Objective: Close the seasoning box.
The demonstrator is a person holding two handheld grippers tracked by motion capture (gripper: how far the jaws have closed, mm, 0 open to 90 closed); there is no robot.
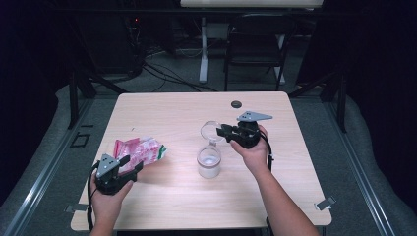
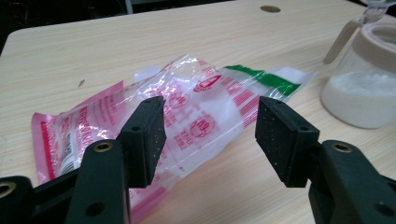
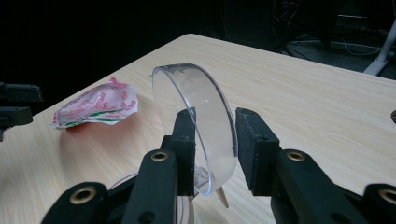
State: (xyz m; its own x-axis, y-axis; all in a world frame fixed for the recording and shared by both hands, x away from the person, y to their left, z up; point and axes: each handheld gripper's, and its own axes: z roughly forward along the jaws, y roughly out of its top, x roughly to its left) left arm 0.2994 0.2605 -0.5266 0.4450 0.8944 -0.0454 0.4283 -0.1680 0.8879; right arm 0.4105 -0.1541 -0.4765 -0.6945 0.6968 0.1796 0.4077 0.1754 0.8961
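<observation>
— What sort of room are we looking into here?

— We take it for a lab or recording studio. We see a pale wood-grain table with rounded corners (image 1: 162, 105) standing alone on grey carpeted floor (image 1: 172, 73), with black curtains (image 1: 378, 73) closing off both sides.

— Anything behind it?

— Yes: we see a black folding metal chair (image 1: 255, 49), the white leg of a second desk (image 1: 203, 54), and a tangle of black cables (image 1: 157, 71) running to dark equipment with a small red light (image 1: 136, 20).

— And at floor level?

— We note grey metal rails (image 1: 44, 167) flanking the table, like a fixed rig.
</observation>
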